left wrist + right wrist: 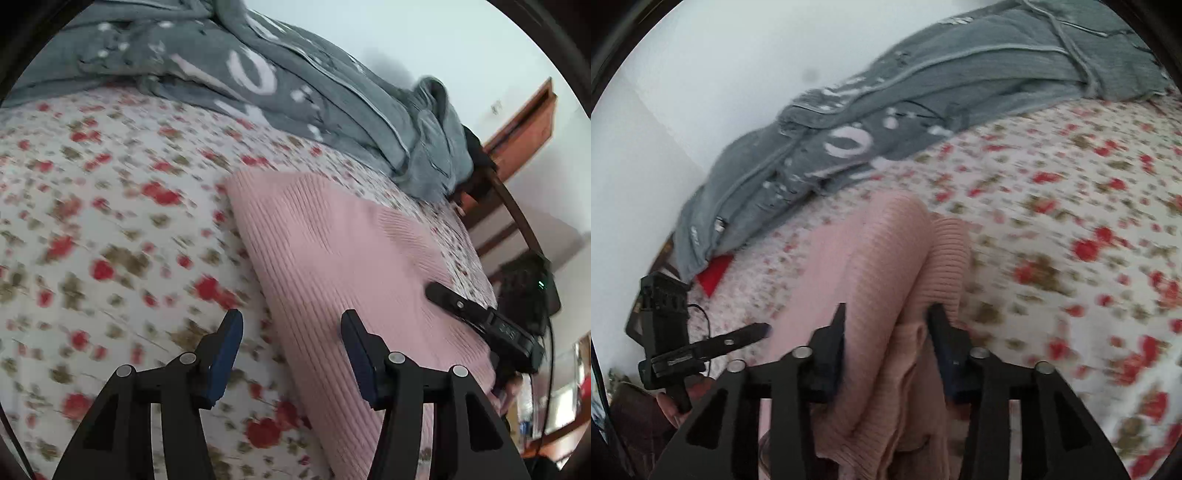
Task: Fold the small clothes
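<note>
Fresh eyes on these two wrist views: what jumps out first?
The pink ribbed knit garment lies on the red-flowered bedsheet, which fills most of both views. The right gripper stands open astride a raised fold of the knit, while the left gripper is open and empty over the garment's edge. A rumpled grey blanket with white lettering is piled behind, against the wall.

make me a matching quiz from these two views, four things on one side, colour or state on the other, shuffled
Things:
1. sweater
2. blanket
3. bedsheet
4. left gripper

Colour or state:
A. grey with white print, bunched by the wall
B. open, holding nothing
C. pink ribbed knit
D. white with red flowers

Pairs: 1-C, 2-A, 3-D, 4-B
</note>
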The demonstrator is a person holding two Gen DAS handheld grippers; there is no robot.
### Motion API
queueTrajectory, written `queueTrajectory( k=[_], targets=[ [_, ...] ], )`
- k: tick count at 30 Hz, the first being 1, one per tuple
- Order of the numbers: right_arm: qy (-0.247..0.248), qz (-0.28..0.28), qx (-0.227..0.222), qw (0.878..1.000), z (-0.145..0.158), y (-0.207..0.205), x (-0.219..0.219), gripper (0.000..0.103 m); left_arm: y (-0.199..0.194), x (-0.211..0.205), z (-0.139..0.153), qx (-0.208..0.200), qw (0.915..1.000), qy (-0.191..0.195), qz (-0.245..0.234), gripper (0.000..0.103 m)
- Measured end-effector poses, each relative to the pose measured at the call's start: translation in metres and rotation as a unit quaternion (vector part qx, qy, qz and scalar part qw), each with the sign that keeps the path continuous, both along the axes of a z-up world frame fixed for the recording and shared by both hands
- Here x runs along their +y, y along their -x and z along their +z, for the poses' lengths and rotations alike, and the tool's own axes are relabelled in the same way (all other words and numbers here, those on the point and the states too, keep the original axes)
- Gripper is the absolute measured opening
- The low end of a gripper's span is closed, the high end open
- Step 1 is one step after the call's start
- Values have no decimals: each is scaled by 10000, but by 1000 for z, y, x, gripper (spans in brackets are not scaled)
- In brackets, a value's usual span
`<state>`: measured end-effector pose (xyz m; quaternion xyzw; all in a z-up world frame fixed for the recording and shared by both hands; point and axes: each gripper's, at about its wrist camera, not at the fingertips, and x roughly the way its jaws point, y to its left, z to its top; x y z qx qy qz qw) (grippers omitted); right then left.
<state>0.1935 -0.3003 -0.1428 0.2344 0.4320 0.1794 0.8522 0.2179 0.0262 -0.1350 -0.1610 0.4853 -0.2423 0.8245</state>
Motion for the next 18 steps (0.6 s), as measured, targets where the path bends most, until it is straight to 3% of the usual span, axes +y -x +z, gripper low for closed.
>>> queueTrajectory(
  k=[2,6,8,9,11,13,18],
  targets=[
    [-84,-58,175,9998,-10,6,-14,58,1,-8,-7,32,9999,127,-78,60],
    [-642,59,417,9971,-28,10,-18,61,-1,-17,-21,320,9984,445,-111,59],
    [-599,105,464,9971,-36,9,-9,65,0,-20,-25,339,9981,513,-5,43],
    [-519,95,458,9976,-37,9,-5,65,1,-22,-21,224,9988,431,16,40],
    [-543,26,462,9974,-31,8,0,45,4,-22,-6,28,9993,364,7,35],
    [-631,49,253,9977,-16,7,6,40,2,-16,9,-97,9992,378,93,34],
    [-828,484,-41,9954,9,-8,47,38,-7,15,51,-561,9976,-74,404,34]
  ],
)
